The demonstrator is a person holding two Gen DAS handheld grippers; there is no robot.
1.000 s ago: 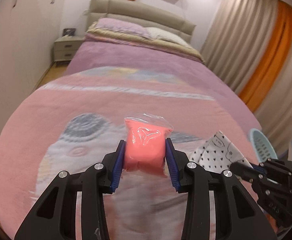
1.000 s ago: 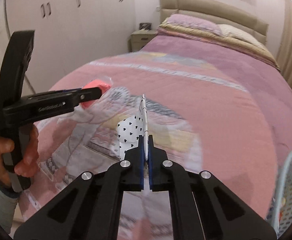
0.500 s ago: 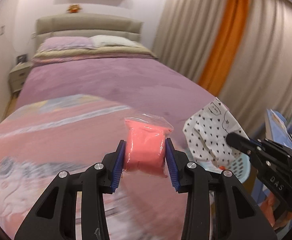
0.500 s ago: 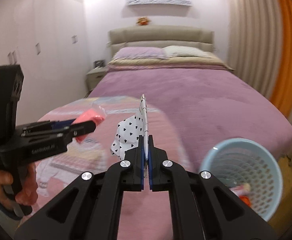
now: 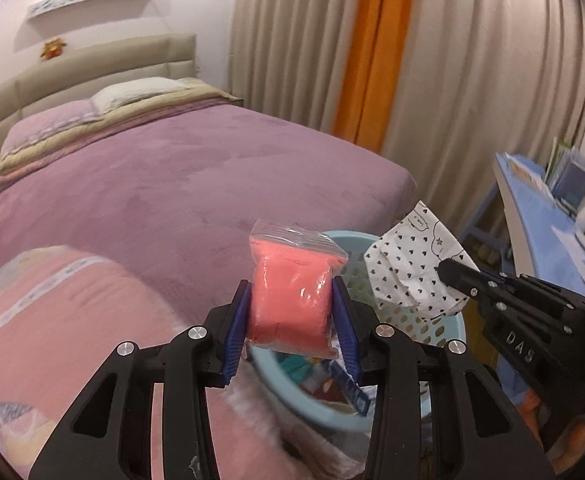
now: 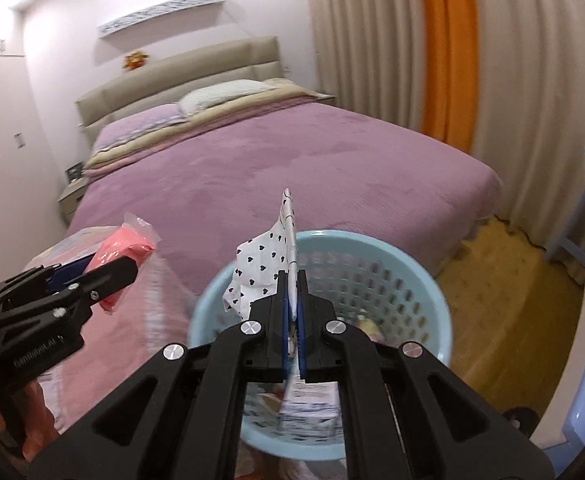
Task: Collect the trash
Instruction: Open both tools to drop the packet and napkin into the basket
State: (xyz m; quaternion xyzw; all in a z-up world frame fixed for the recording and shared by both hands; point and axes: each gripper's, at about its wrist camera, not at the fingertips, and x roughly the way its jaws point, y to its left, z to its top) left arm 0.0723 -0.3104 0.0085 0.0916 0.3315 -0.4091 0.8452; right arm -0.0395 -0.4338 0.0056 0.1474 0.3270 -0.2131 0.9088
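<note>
My left gripper [image 5: 291, 300] is shut on a pink packet in clear plastic [image 5: 290, 296], held in the air at the near rim of a light blue mesh basket [image 5: 444, 332]. My right gripper [image 6: 291, 280] is shut on a white wrapper with black hearts [image 6: 262, 264], held over the basket [image 6: 412, 256]. The wrapper also shows in the left wrist view [image 5: 408, 268], with the right gripper [image 5: 446, 270] beside it. The left gripper [image 6: 108, 268] and pink packet [image 6: 126, 246] show at the left of the right wrist view. Several pieces of trash lie inside the basket.
The basket stands on the wooden floor [image 6: 504, 280] at the foot corner of a bed with a purple cover [image 5: 172, 184] and a pink blanket [image 5: 52, 320]. Beige and orange curtains [image 5: 372, 60] hang behind. A blue desk [image 5: 540, 216] with books stands at the right.
Both grippers have swung right from over the pink blanket to the basket, each still holding its item. The basket has come close, under the right gripper.
</note>
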